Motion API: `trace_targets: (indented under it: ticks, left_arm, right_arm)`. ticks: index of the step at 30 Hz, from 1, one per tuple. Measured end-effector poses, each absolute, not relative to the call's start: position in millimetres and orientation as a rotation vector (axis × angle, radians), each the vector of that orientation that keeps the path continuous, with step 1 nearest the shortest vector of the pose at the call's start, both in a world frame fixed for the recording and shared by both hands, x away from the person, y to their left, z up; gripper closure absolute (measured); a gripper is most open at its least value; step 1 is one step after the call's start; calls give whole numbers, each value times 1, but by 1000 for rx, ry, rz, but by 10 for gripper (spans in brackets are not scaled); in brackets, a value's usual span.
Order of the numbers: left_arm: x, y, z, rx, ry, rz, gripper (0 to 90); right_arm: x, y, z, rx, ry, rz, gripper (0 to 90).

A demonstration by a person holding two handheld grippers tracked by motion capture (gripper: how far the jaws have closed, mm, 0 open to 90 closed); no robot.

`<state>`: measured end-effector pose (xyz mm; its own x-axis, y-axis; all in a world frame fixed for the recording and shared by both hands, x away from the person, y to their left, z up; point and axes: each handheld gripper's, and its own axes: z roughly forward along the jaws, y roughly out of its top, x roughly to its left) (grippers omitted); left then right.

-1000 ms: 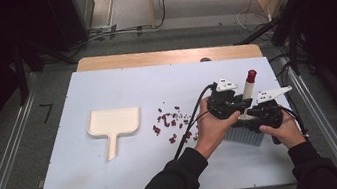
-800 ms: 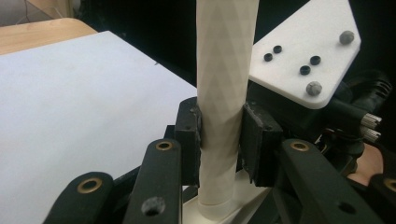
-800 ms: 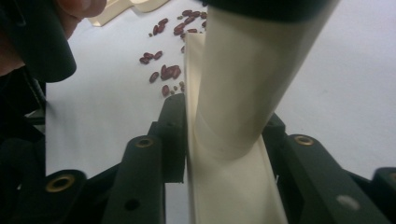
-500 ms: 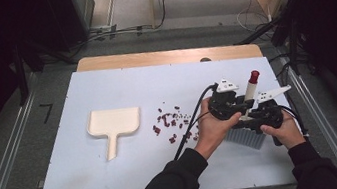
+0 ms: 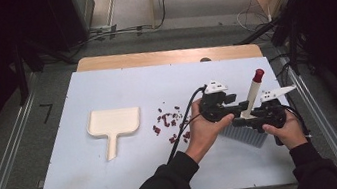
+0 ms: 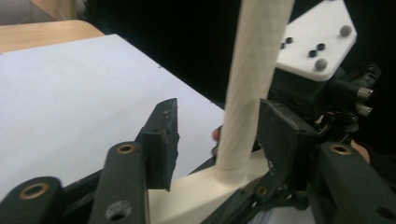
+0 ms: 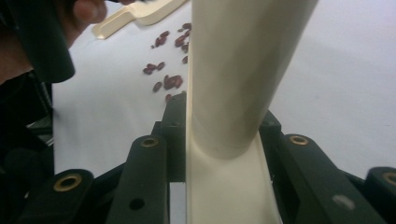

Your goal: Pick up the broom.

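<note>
A brush with a cream handle (image 5: 253, 93) and a red tip stands tilted over its pale bristle head (image 5: 246, 134) at the table's right. My right gripper (image 5: 244, 120) is shut on the handle's base (image 7: 238, 70), low by the head. My left gripper (image 5: 238, 108) reaches in from the left with the handle (image 6: 252, 84) between its jaws. Those jaws have just been opening: the left pad stands clear of the handle and the right pad is close beside it. Red beans (image 5: 168, 122) lie scattered left of both hands.
A cream dustpan (image 5: 112, 123) lies flat on the white tabletop (image 5: 104, 84), left of the beans, its handle toward the person. The beans (image 7: 166, 81) and dustpan (image 7: 135, 16) lie beyond the right gripper's jaws. Metal rails run along both sides of the table.
The brush's red tip has shifted slightly to the right. Both hands have stayed at the same spot over the brush head.
</note>
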<state>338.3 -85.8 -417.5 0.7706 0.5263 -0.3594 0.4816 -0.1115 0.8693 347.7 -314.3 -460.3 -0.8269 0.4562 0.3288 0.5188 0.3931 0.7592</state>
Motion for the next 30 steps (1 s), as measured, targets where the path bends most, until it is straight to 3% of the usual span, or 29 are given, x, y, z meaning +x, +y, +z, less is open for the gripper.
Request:
trace_targets:
  ticks: [13, 30]
  left_arm:
    - [330, -23, -417, 1679, 894, 111, 458]
    - [313, 66, -427, 1633, 1072, 263, 377]
  right_arm:
    - [351, -311, -456, -1051, -2596, -1476, 643]
    - [354, -275, -444, -1199, -2690, -1576, 642]
